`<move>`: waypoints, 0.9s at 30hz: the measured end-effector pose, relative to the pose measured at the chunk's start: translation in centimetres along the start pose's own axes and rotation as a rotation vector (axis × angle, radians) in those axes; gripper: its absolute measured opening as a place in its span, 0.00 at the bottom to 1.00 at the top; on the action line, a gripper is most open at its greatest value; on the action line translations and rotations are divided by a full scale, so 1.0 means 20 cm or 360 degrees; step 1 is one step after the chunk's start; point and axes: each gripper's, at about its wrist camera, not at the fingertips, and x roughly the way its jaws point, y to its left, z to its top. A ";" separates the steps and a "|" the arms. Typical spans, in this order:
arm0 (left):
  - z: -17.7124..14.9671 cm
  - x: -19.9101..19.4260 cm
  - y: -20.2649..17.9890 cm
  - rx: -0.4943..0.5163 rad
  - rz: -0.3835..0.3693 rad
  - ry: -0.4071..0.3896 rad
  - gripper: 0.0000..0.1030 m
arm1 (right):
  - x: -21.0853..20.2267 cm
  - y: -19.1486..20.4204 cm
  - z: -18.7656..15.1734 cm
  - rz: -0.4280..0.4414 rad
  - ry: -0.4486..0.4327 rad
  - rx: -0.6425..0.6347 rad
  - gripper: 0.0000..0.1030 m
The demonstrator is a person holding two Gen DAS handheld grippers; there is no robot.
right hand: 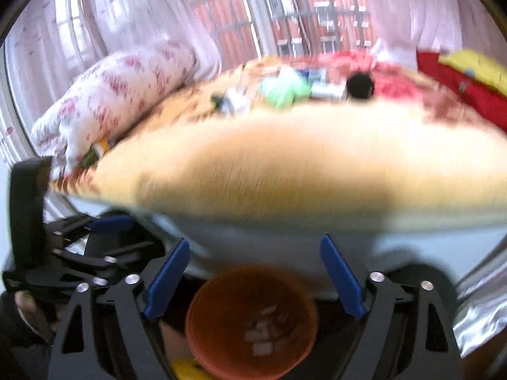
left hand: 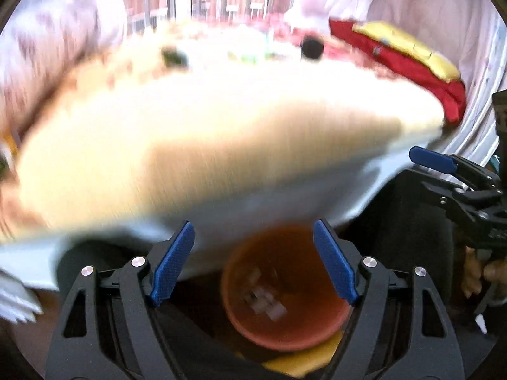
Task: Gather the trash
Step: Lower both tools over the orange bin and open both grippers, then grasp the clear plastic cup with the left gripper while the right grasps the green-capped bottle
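Two grippers hang spread and empty at the foot of the bed (right hand: 285,171), whose yellow-orange cover fills both blurred views. Against the bed's far left side lies a rolled floral quilt (right hand: 117,95); at its far right, a red-and-yellow bundle (left hand: 408,60). Below the bed's near edge stands my orange bin (right hand: 250,326), with pale scraps of trash (right hand: 263,335) lying in its bottom. My left gripper (left hand: 253,262) and my right gripper (right hand: 253,278) each frame that bin between parted blue fingers, touching nothing. Across the bed's far end, more litter is scattered: a light green crumpled bag (right hand: 283,90), small packets too blurred to name, and a round black object (right hand: 359,87).
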 end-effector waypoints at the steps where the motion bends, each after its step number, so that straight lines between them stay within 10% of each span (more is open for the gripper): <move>1: 0.07 -0.02 0.02 0.0012 0.0032 -0.0058 0.80 | 0.00 -0.03 0.05 -0.0015 -0.0032 0.0005 0.82; 12: 0.90 0.53 0.22 0.0203 0.0241 -0.0078 0.88 | 0.12 -0.27 0.34 -0.0059 -0.0102 0.0159 0.89; 23: 1.10 0.96 0.19 0.0382 0.0221 0.0064 0.88 | 0.22 -0.39 0.32 -0.0054 -0.0049 0.0235 0.90; 25: 1.12 0.98 0.19 0.0356 0.0167 0.0051 0.84 | 0.22 -0.38 0.32 -0.0052 -0.0059 0.0234 0.91; 27: 1.12 1.00 0.18 0.0354 0.0128 0.0073 0.48 | 0.23 -0.38 0.32 -0.0052 -0.0067 0.0237 0.91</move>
